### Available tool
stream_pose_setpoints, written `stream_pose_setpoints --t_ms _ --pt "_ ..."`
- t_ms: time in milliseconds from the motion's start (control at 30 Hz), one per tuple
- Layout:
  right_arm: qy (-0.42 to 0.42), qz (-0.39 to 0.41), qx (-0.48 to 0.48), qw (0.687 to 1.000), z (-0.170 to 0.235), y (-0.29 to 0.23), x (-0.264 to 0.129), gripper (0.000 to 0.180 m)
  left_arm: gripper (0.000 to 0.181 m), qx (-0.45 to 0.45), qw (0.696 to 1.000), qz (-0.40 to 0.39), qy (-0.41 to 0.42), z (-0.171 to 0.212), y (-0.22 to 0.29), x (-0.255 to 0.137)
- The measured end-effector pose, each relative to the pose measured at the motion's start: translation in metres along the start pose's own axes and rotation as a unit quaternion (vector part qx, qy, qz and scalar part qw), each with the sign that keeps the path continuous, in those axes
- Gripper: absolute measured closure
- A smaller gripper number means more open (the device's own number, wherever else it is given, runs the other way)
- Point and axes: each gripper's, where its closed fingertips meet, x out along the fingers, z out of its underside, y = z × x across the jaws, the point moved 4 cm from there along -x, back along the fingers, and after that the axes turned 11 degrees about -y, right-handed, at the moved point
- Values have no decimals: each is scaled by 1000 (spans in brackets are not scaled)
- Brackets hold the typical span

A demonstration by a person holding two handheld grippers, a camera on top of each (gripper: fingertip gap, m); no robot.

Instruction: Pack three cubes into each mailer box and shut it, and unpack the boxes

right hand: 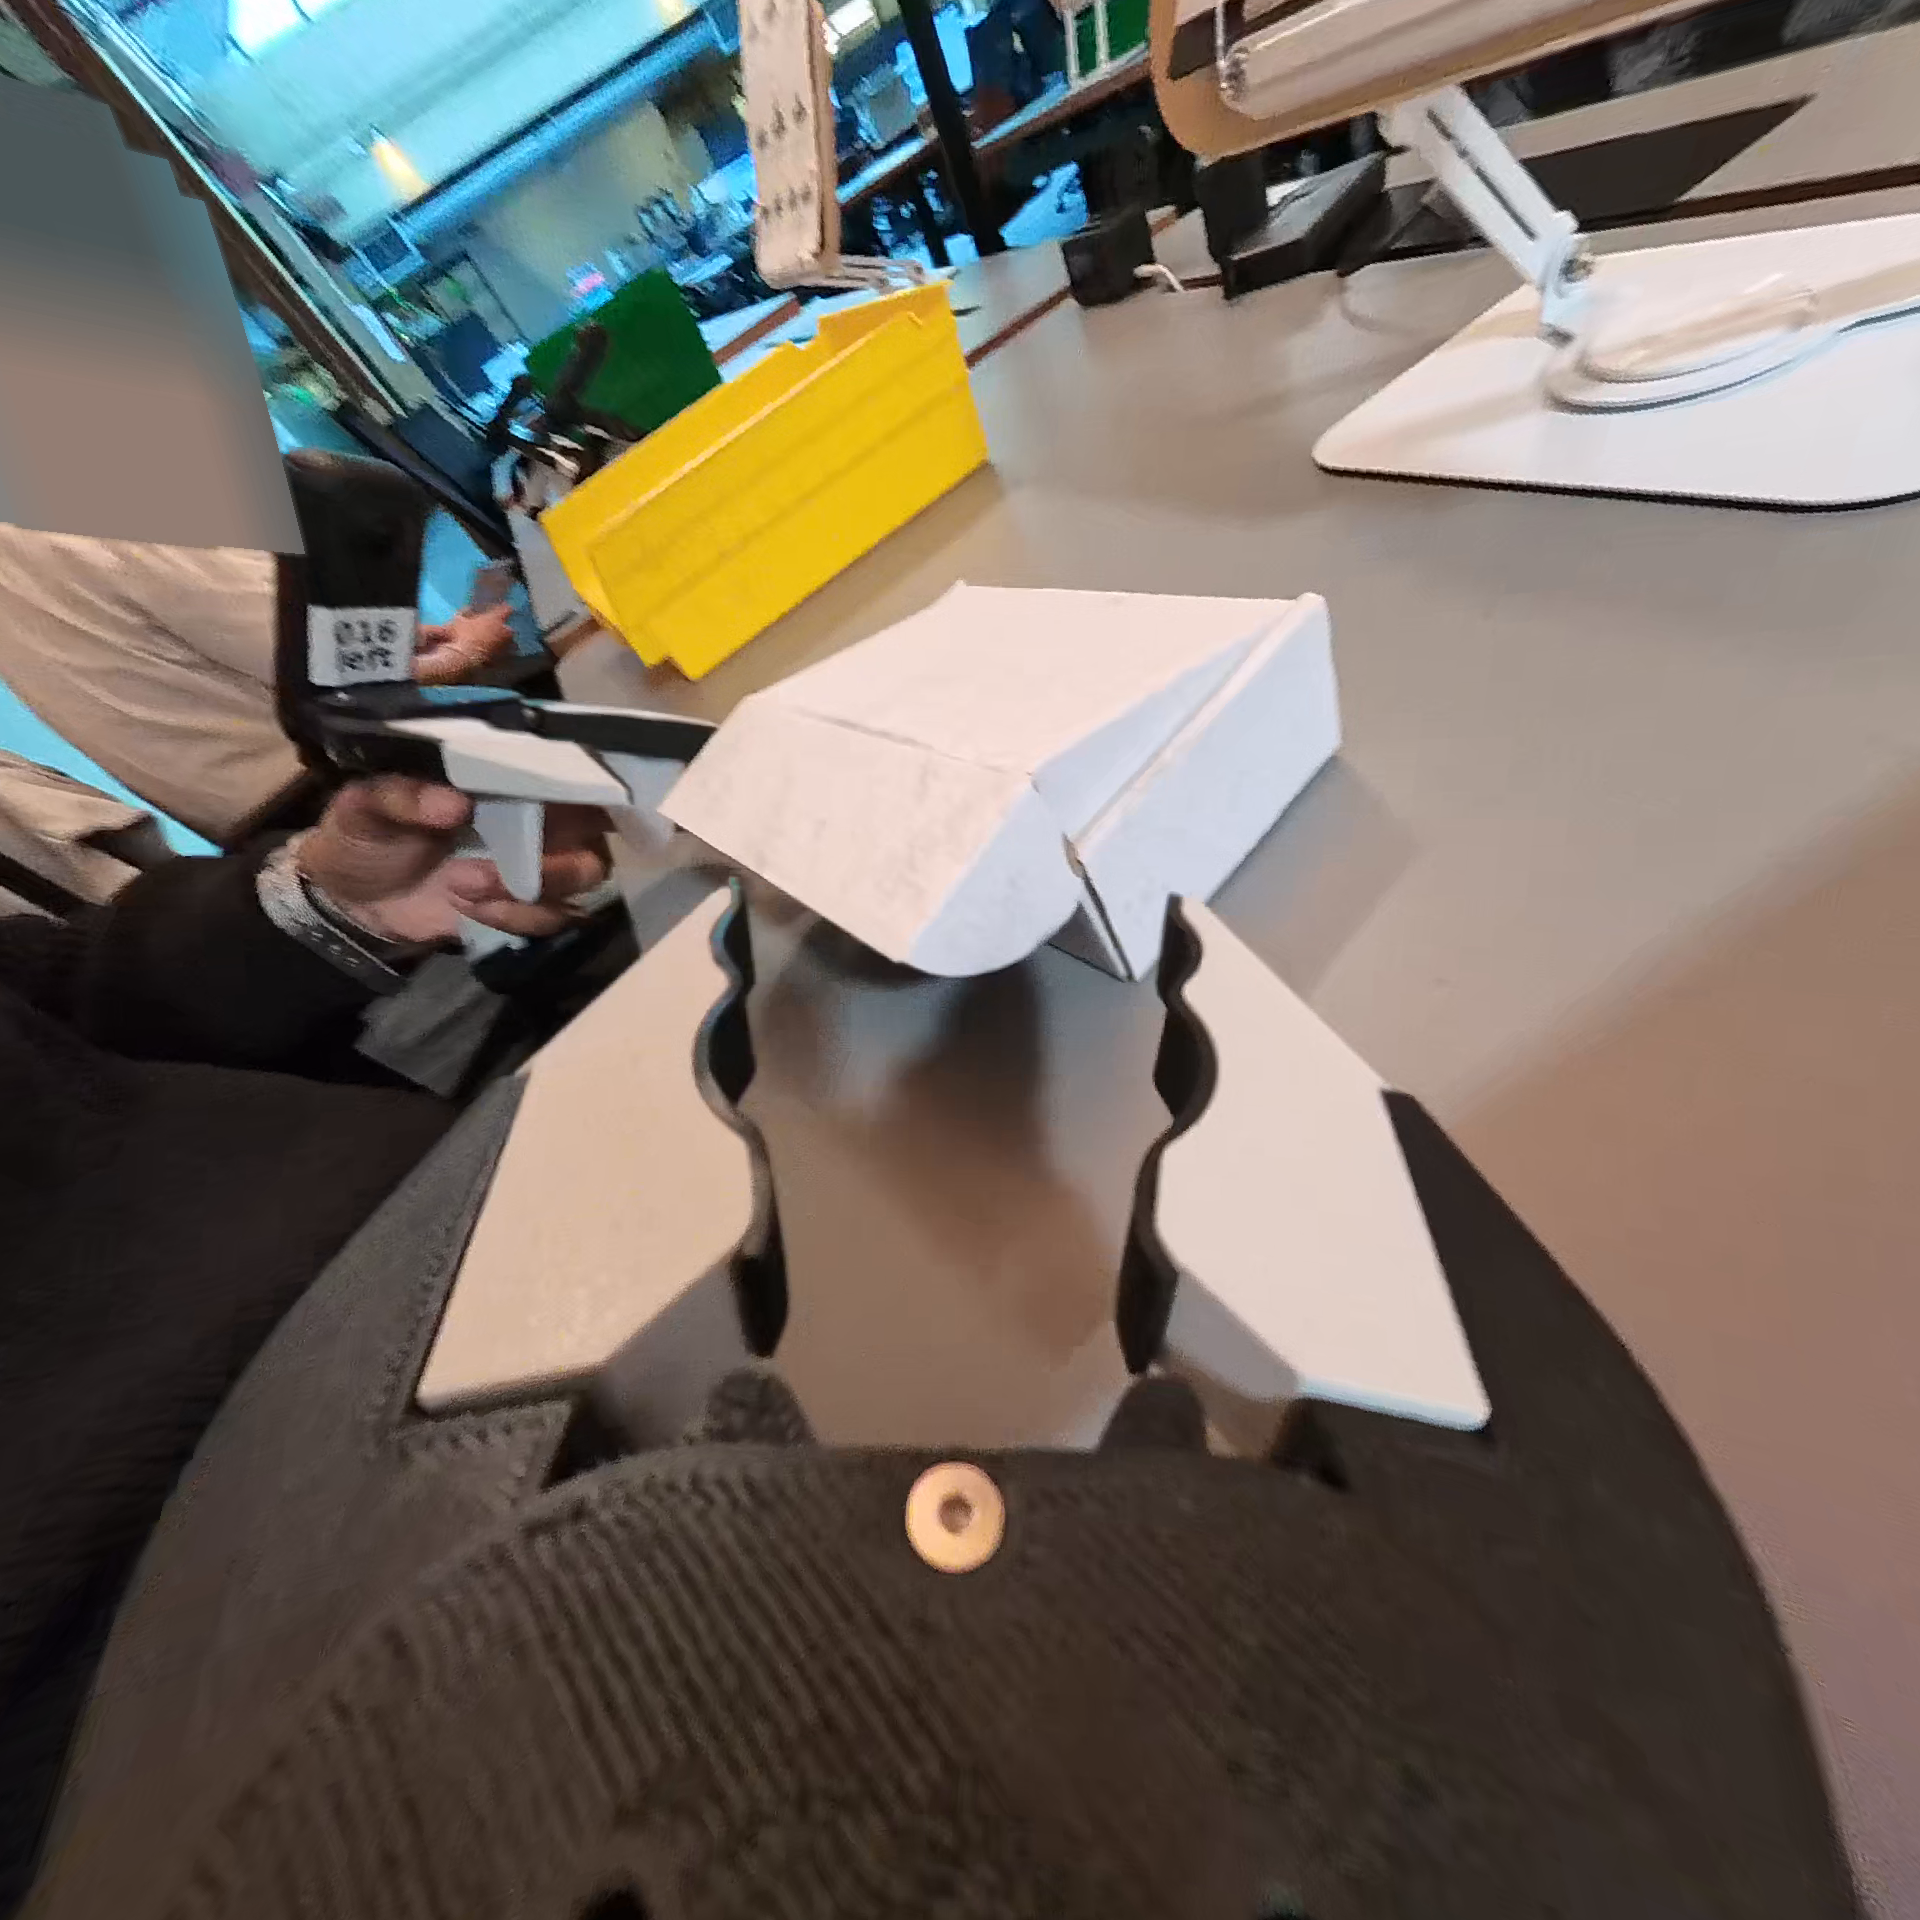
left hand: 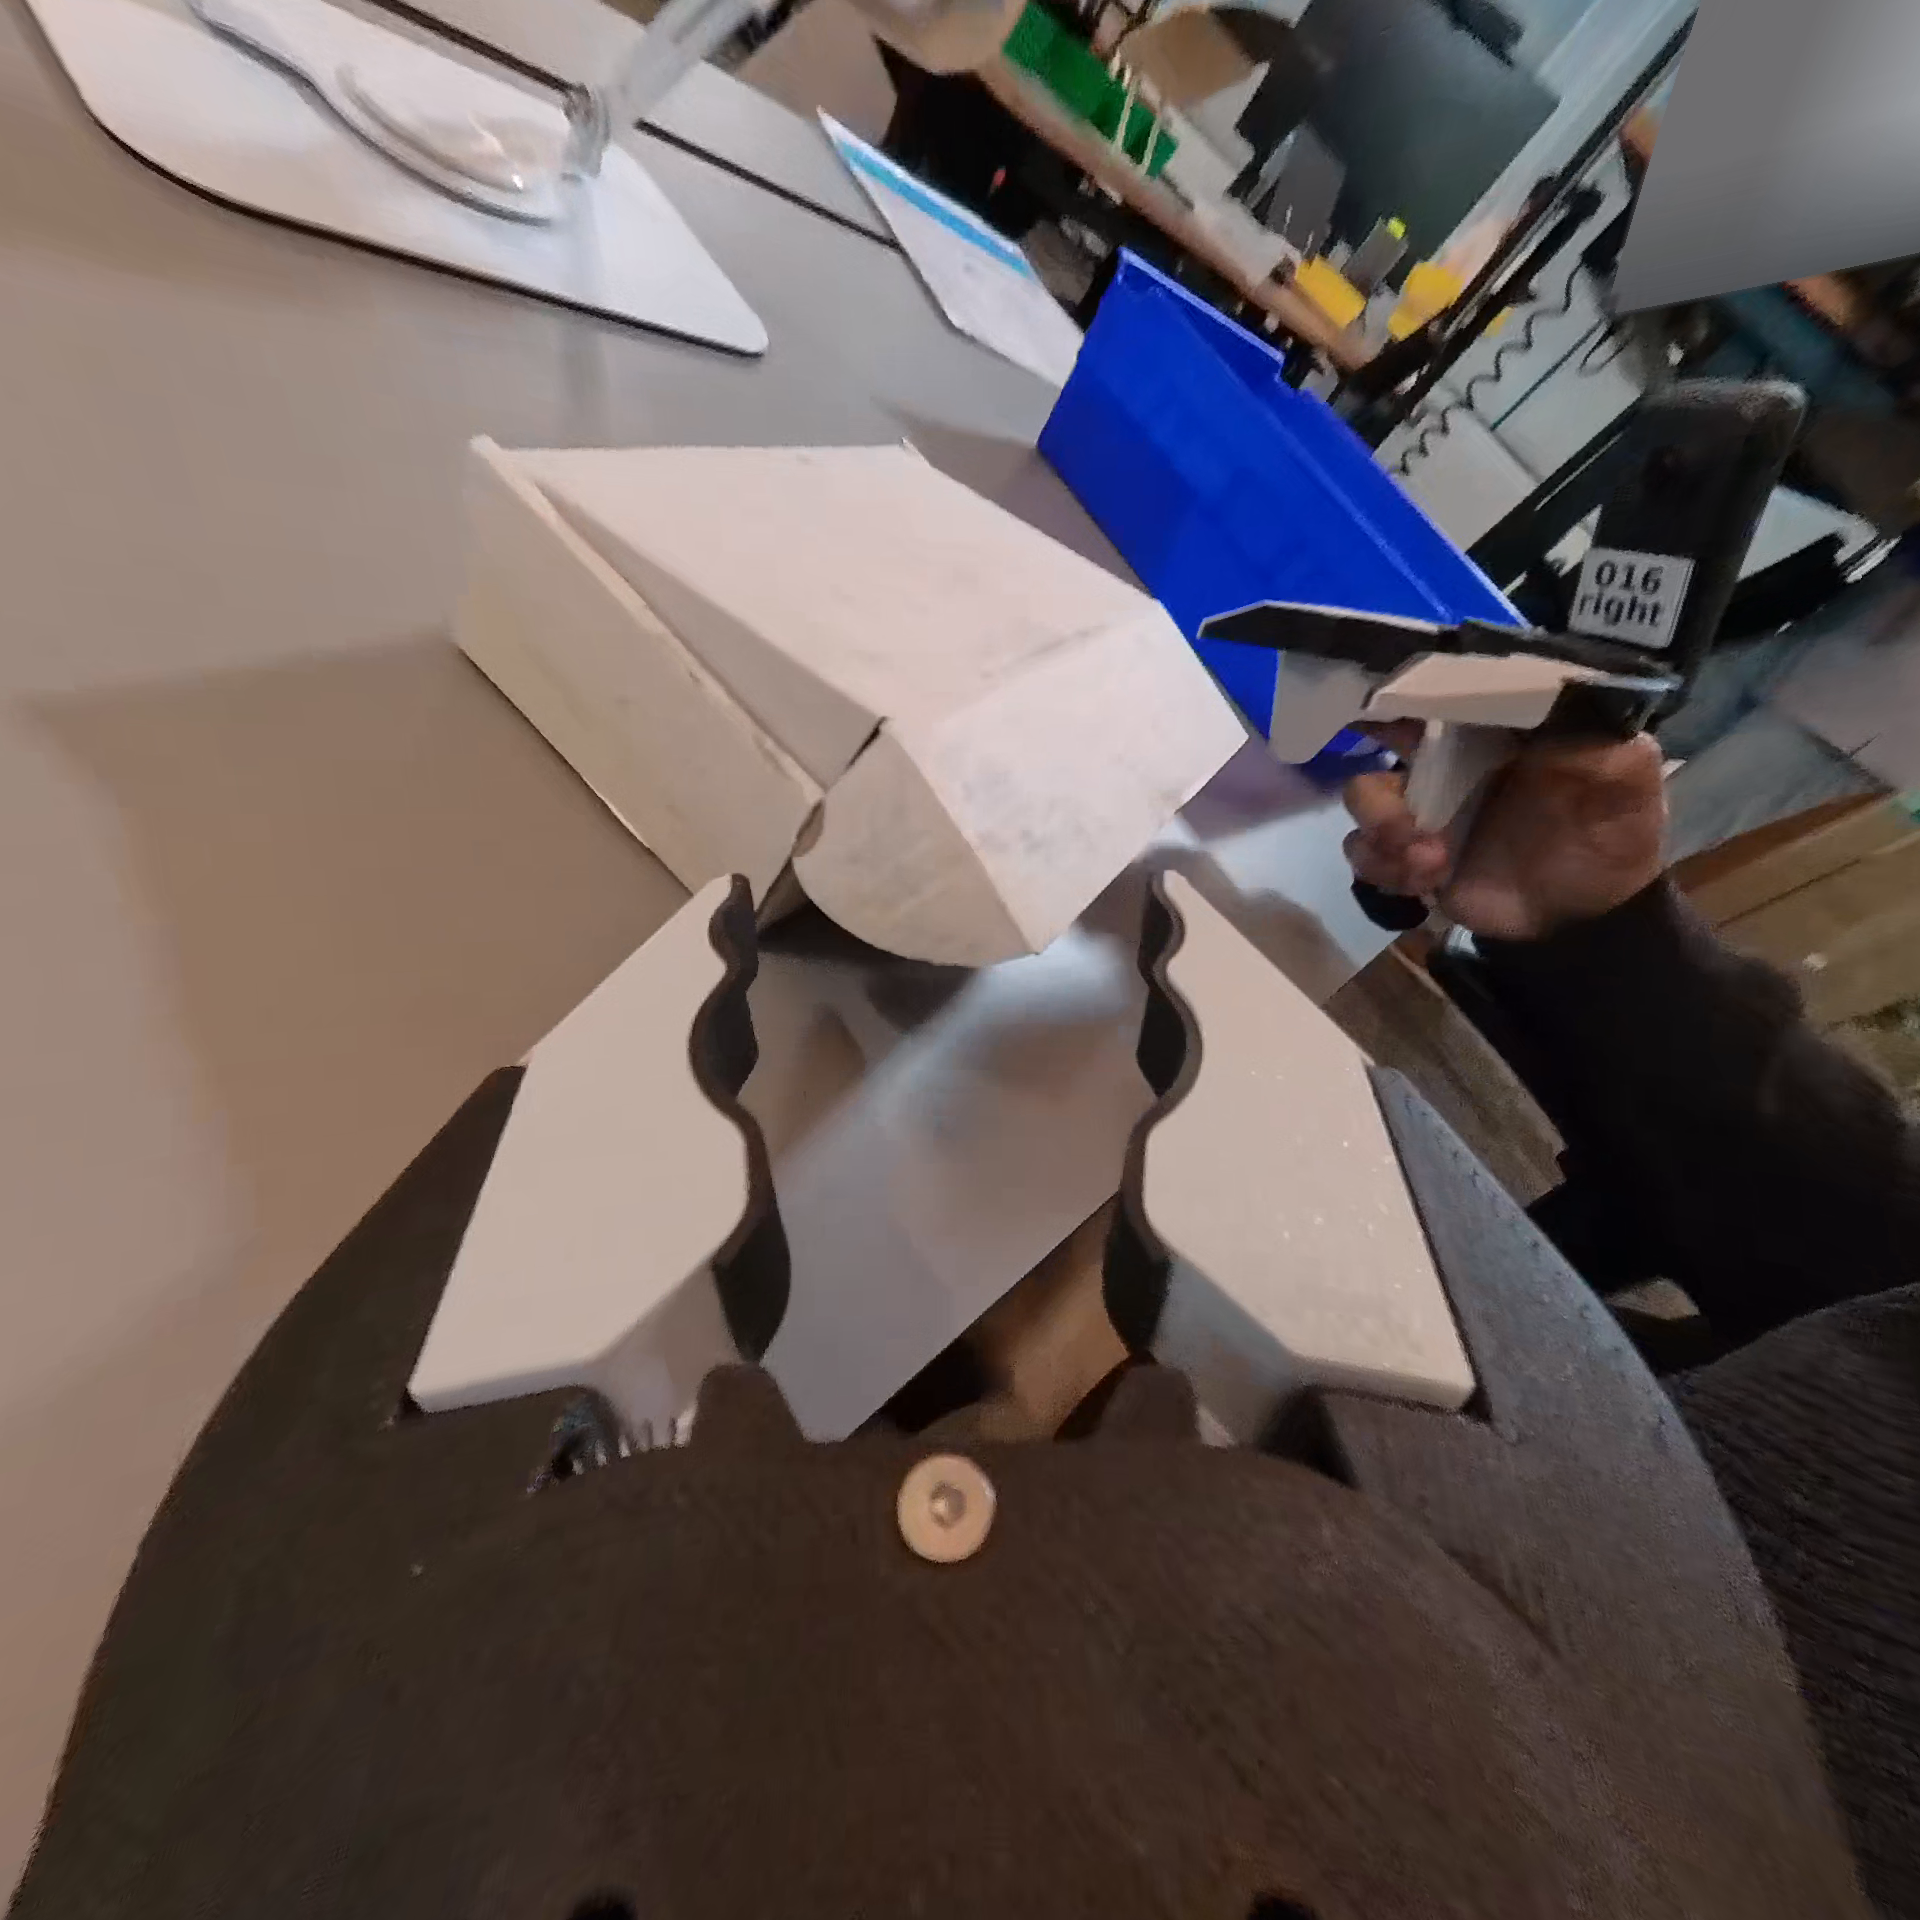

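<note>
A white mailer box sits on the grey table, its lid propped up at the front, with a rounded front flap overhanging. No cubes show. My left gripper is open and empty, its fingertips just short of that flap. In the right wrist view the box lies just ahead of my right gripper, which is also open and empty. The left gripper also shows side-on, its tips at the lid's left edge. The right gripper shows side-on near the lid's right edge.
A blue bin stands right of the box, a yellow bin to its left. A white monitor stand base and a paper sheet lie behind. The table edge and the person's dark sleeve are close by. My right gripper's tips are some 30 cm from the white monitor stand base. It turns up in the left wrist view as well.
</note>
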Motion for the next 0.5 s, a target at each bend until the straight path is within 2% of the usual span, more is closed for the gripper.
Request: stream_pose_setpoints --t_ms 133,333,500 --pt "-3 -42 34 999 0 -4 15 94 113 13 1000 -1 -14 3 6 8" --pt "-48 -8 15 999 11 0 28 102 123 39 999 -32 15 -3 5 2" --pt "-54 -25 16 998 13 -5 30 110 125 45 999 -18 -9 3 11 9"
